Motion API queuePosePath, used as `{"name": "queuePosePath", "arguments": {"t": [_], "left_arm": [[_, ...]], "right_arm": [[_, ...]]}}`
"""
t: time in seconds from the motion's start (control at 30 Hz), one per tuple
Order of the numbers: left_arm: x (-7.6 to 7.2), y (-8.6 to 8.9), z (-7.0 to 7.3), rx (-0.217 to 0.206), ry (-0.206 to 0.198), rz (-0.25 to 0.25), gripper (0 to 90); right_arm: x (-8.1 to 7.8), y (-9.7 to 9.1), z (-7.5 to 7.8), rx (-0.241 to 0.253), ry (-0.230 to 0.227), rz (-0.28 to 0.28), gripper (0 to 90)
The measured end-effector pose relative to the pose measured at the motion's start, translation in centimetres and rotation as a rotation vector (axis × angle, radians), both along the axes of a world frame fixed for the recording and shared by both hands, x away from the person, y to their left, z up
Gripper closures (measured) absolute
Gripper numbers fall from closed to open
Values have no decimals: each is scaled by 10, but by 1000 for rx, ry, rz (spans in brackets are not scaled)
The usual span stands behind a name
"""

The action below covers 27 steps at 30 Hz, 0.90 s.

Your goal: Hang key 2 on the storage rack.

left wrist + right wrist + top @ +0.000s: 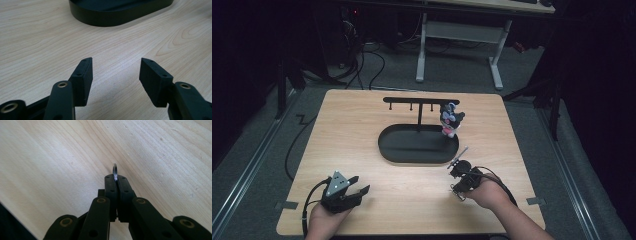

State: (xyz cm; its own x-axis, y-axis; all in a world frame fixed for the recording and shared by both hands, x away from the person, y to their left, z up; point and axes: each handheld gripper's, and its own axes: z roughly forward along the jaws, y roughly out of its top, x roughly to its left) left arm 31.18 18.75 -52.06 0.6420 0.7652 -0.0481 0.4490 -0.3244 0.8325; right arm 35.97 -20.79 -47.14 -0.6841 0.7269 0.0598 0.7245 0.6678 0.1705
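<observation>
A black stand with an oval base (402,150) and a T-shaped hook bar (419,101) stands mid-table. A small black, white and pink plush toy (450,121) hangs at the bar's right end. My right gripper (455,166) is just in front of the base's right end. In the right gripper view its jaws (115,177) are shut on a thin metal ring (115,168) that sticks out past the tips. My left gripper (361,184) rests at the front left, open and with nothing in it; between its jaws (116,62) is bare wood, and the base's rim (110,20) lies ahead.
The light wooden table (362,130) has bare room on the left and along the front between my two hands. Cables trail off its left edge. A white desk frame (459,50) stands on the floor beyond the table.
</observation>
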Motion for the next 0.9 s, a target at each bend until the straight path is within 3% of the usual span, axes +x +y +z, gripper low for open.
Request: {"name": "queuePosePath", "arguments": {"t": [0.53,0.9], "left_arm": [[-1,-1,1,3,-8,1,443],[0,0,0,-4,-8,8,439]], "right_arm": [[-7,-20,36,34,-34,-53,891],[-2,-24,55,42,-39,-76,891]]}}
